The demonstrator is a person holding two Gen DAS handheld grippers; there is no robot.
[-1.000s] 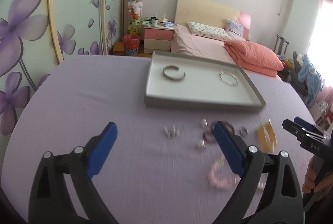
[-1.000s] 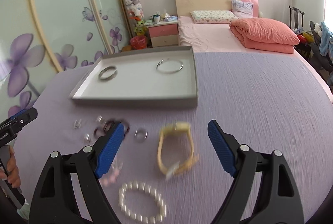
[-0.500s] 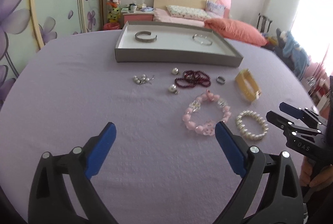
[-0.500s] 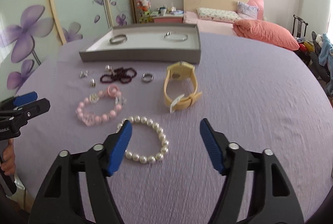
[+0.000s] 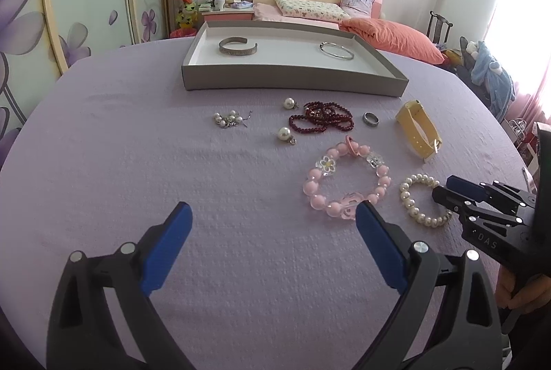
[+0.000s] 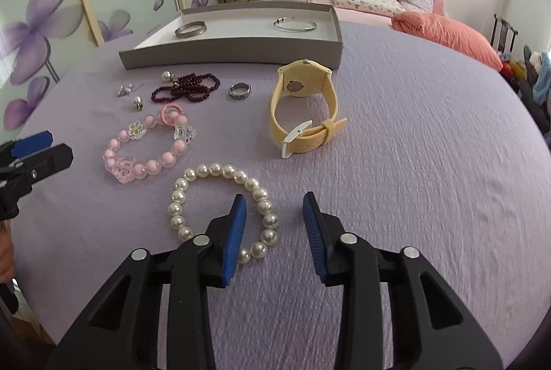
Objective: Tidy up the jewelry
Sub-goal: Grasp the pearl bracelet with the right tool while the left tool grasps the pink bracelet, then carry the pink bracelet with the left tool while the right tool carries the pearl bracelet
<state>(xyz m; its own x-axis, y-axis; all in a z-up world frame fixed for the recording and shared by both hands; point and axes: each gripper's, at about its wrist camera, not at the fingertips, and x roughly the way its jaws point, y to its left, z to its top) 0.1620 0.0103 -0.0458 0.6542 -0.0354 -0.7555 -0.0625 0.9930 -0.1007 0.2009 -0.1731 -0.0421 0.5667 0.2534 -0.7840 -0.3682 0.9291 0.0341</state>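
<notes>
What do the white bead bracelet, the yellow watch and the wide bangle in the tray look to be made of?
White bead bracelet: glossy round beads with soft highlights, probably pearl or imitation pearl.
Yellow watch: matte, flexible band bent in a loop, likely silicone or soft plastic.
Wide bangle in the tray: dull grey sheen, seemingly metal; the patterned face is too small to read.

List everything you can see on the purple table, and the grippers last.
tray: 1, grey, far side
cuff bangle: 1, silver, tray left
thin bangle: 1, silver, tray right
pearl earrings: 2, white, below tray
pearl cluster: 1, white, left
dark bead strand: 1, maroon, centre
ring: 1, silver
watch: 1, yellow
pink bead bracelet: 1
pearl bracelet: 1, white, nearest
left gripper: open
right gripper: closing, beads between jaws
</notes>
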